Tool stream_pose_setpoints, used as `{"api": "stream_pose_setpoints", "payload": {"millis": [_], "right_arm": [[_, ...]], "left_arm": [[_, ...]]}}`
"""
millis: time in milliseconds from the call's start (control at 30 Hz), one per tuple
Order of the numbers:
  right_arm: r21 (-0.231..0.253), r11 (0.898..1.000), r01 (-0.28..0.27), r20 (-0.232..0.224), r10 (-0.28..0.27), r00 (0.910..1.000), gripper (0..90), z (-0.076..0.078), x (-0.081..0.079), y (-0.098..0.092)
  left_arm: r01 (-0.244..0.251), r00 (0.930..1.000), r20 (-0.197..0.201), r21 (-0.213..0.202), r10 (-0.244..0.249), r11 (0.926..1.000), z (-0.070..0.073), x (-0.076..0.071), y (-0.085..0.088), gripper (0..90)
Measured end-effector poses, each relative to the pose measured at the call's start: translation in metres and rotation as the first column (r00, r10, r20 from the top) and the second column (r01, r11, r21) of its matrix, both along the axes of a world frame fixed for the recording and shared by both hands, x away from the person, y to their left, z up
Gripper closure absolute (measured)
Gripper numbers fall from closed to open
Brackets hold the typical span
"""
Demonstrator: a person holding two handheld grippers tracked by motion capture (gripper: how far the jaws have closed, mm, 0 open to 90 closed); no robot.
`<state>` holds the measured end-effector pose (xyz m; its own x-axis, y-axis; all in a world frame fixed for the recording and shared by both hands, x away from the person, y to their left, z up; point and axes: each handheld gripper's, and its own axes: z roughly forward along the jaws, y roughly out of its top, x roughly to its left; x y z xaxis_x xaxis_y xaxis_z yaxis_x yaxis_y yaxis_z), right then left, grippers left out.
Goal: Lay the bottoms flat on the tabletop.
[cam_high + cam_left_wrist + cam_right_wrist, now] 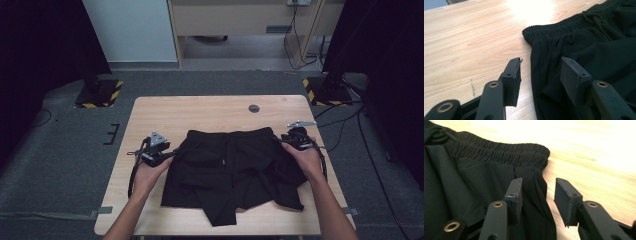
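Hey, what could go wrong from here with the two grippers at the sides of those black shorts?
1. Both the left gripper and the right gripper stand open over a side edge of the black shorts, so closing now may pinch just one layer.
2. The leg hems look rumpled and uneven in the high view; lifting could drag folds along.
3. The drawstring lies loose at the waistband and might snag.

The high view looks forward and down from above the person's side onto the whole pale wooden worktop point(215, 107). Each gripper view sits low and close, looking along its own jaws. All three share the black elastic-waisted fabric shorts point(232, 167) point(584, 47) point(474, 177).
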<state>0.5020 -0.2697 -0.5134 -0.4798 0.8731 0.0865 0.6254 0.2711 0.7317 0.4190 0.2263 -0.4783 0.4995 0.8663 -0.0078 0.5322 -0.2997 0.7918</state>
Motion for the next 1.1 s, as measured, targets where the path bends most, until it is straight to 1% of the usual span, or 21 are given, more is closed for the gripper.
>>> {"api": "stream_pose_setpoints", "payload": {"millis": [33, 167, 233, 267, 333, 367, 400, 433, 533, 567, 600, 700, 733, 767, 800, 833, 900, 933, 1000, 1067, 1100], "right_arm": [[-0.012, 1.000, 0.005, -0.001, -0.005, 1.0000, 56.0, -0.002, 0.002, 0.000], [-0.025, 1.000, 0.015, -0.029, -0.015, 0.9995, 55.4, -0.011, 0.008, -0.001], [-0.020, 1.000, 0.011, -0.037, -0.012, 0.9992, 55.7, -0.015, 0.010, -0.001], [-0.020, 1.000, 0.007, -0.032, -0.008, 0.9995, 56.0, -0.016, 0.009, 0.000], [-0.006, 1.000, -0.007, -0.030, 0.007, 0.9995, 57.2, -0.016, 0.008, 0.003], [-0.007, 1.000, -0.020, -0.026, 0.019, 0.9995, 58.7, -0.016, 0.007, 0.004], [-0.007, 0.999, -0.035, -0.033, 0.035, 0.9988, 61.1, -0.016, 0.005, 0.006], [-0.018, 0.998, -0.056, -0.034, 0.056, 0.9979, 64.4, -0.015, 0.003, 0.008], [-0.023, 0.997, -0.069, -0.031, 0.068, 0.9972, 78.3, -0.015, -0.004, 0.011], [-0.017, 0.998, -0.068, -0.028, 0.068, 0.9973, 82.0, -0.016, -0.007, 0.012], [-0.013, 0.998, -0.069, -0.023, 0.069, 0.9974, 83.3, -0.017, -0.009, 0.013], [-0.007, 0.997, -0.073, -0.014, 0.073, 0.9972, 84.3, -0.017, -0.016, 0.014], [-0.007, 0.997, -0.078, -0.018, 0.078, 0.9968, 84.4, -0.017, -0.018, 0.014], [0.002, 0.997, -0.072, -0.020, 0.072, 0.9972, 84.4, -0.018, -0.021, 0.014], [0.001, 0.997, -0.074, -0.016, 0.074, 0.9972, 84.4, -0.018, -0.022, 0.014], [0.000, 0.997, -0.075, -0.017, 0.075, 0.9971, 84.4, -0.018, -0.023, 0.014], [-0.001, 0.997, -0.076, -0.021, 0.076, 0.9969, 84.3, -0.017, -0.025, 0.014], [0.001, 0.997, -0.075, -0.022, 0.075, 0.9969, 84.3, -0.017, -0.026, 0.014], [0.009, 0.997, -0.075, -0.018, 0.075, 0.9970, 84.4, -0.018, -0.028, 0.012], [0.021, 0.997, -0.069, -0.023, 0.070, 0.9973, 84.5, -0.018, -0.029, 0.011], [0.018, 0.997, -0.069, -0.026, 0.069, 0.9973, 84.6, -0.018, -0.029, 0.010]], "left_arm": [[-0.001, 1.0000, 0.001, 0.005, 0.001, 1.0000, 0.001, 0.000, 0.001, 50.3], [-0.002, 1.0000, 0.004, 0.012, 0.002, 0.9999, 0.003, -0.001, 0.004, 50.4], [0.000, 1.0000, 0.006, 0.020, 0.000, 0.9998, 0.004, -0.001, 0.006, 51.2], [-0.001, 1.0000, 0.009, 0.025, 0.001, 0.9997, 0.005, 0.000, 0.007, 51.2], [-0.005, 0.9999, 0.009, 0.028, 0.005, 0.9996, 0.005, 0.003, 0.009, 51.1], [-0.007, 1.0000, 0.005, 0.030, 0.007, 0.9995, 0.005, 0.005, 0.010, 51.0], [-0.013, 0.9999, -0.001, 0.028, 0.013, 0.9995, 0.003, 0.008, 0.011, 50.8], [-0.019, 0.9998, -0.005, 0.027, 0.020, 0.9995, 0.002, 0.010, 0.012, 50.4], [-0.036, 0.9990, -0.024, 0.029, 0.037, 0.9989, -0.003, 0.020, 0.013, 49.8], [-0.038, 0.9989, -0.027, 0.034, 0.039, 0.9987, -0.004, 0.022, 0.013, 49.7], [-0.043, 0.9985, -0.031, 0.032, 0.044, 0.9986, -0.005, 0.026, 0.014, 49.9], [-0.039, 0.9978, -0.052, 0.019, 0.040, 0.9991, -0.012, 0.036, 0.013, 50.4], [-0.026, 0.9977, -0.062, 0.023, 0.027, 0.9994, -0.014, 0.040, 0.011, 50.6], [-0.017, 0.9977, -0.066, 0.028, 0.019, 0.9994, -0.016, 0.042, 0.010, 50.7], [-0.014, 0.9981, -0.060, 0.020, 0.015, 0.9997, -0.019, 0.044, 0.009, 50.7], [-0.021, 0.9977, -0.065, -0.015, 0.020, 0.9997, -0.021, 0.047, 0.009, 50.7], [-0.025, 0.9976, -0.065, -0.063, 0.020, 0.9977, -0.025, 0.051, 0.007, 50.7], [-0.020, 0.9979, -0.063, -0.067, 0.016, 0.9976, -0.026, 0.052, 0.006, 50.7], [0.000, 0.9979, -0.064, -0.037, -0.002, 0.9993, -0.028, 0.054, 0.001, 48.5], [0.021, 0.9982, -0.056, -0.024, -0.023, 0.9995, -0.028, 0.056, -0.004, 48.0], [0.025, 0.9980, -0.057, -0.022, -0.026, 0.9995, -0.028, 0.058, -0.006, 47.4]]}}
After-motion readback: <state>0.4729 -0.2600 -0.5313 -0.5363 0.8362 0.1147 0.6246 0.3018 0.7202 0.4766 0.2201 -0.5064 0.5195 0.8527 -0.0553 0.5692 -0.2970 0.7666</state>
